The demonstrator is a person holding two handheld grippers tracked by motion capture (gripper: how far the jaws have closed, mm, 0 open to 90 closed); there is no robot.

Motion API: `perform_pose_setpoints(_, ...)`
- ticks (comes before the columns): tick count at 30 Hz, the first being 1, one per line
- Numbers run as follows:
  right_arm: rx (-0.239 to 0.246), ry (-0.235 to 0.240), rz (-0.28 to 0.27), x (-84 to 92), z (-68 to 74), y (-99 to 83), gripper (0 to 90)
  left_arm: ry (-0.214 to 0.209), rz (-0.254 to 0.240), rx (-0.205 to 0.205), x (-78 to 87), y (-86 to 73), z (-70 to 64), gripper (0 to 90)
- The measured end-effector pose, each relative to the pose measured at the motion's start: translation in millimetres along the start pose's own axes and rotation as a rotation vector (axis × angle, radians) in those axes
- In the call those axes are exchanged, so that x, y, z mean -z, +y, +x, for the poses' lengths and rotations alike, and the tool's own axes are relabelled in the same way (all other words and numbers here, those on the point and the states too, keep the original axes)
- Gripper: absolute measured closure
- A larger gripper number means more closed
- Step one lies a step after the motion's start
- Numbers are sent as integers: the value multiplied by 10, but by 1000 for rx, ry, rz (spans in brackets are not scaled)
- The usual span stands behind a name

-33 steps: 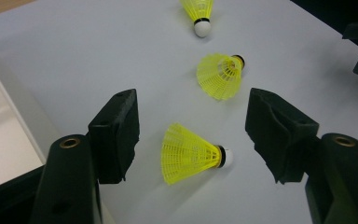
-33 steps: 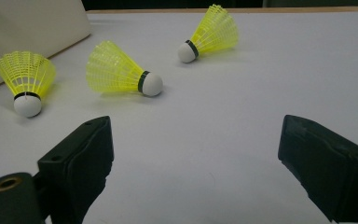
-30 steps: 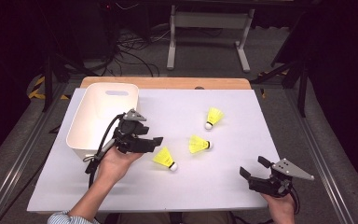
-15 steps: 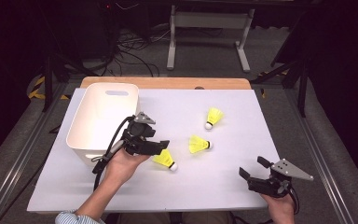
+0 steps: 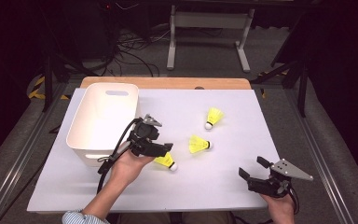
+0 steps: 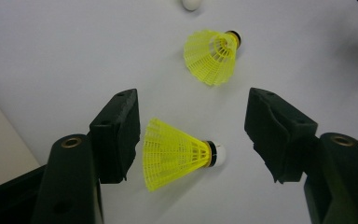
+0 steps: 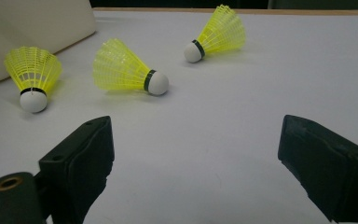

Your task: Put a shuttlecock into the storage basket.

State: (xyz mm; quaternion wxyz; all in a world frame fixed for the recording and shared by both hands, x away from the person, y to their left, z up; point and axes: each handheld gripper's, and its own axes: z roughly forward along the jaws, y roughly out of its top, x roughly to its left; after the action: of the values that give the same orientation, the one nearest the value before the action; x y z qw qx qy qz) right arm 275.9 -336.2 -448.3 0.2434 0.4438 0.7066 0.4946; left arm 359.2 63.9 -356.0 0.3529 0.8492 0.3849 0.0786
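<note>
Three yellow shuttlecocks with white cork tips lie on the white table (image 5: 223, 186). My left gripper (image 5: 164, 150) hangs just over the nearest shuttlecock (image 5: 167, 162). In the left gripper view that shuttlecock (image 6: 177, 153) lies on its side between the wide-apart jaws of the left gripper (image 6: 193, 119), skirt close to the left jaw, cork pointing right, and neither pad presses on it. A second shuttlecock (image 5: 198, 144) lies just beyond it and a third shuttlecock (image 5: 213, 117) farther back. My right gripper (image 5: 252, 167) rests open near the front right edge with nothing between its jaws.
A white plastic bin (image 5: 103, 122) stands at the table's left, right beside my left hand. The right gripper view looks across the table at the shuttlecocks (image 7: 126, 72) and a corner of the bin (image 7: 37, 28). Dark floor with cables lies beyond the table.
My left gripper has moved right and a little down from beside the bin, and now straddles the nearest shuttlecock. The right gripper has stayed where it was.
</note>
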Motion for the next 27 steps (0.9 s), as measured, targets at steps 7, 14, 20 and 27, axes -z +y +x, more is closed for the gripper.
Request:
perform_pose_setpoints(7, 0, 0, 1, 0, 12, 0, 114, 12, 22, -1, -51, -2, -29, 365)
perform_pose_setpoints(14, 1, 0, -2, 2, 7, 0, 114, 19, 45, 8, -104, -19, -17, 345)
perform_pose_setpoints(20, 3, 3, -4, 7, 18, 2, 114, 15, 57, 17, -163, -31, -24, 341)
perform_pose_setpoints(27, 7, 1, -6, 10, 22, 3, 114, 32, 79, 30, -233, -55, -20, 341)
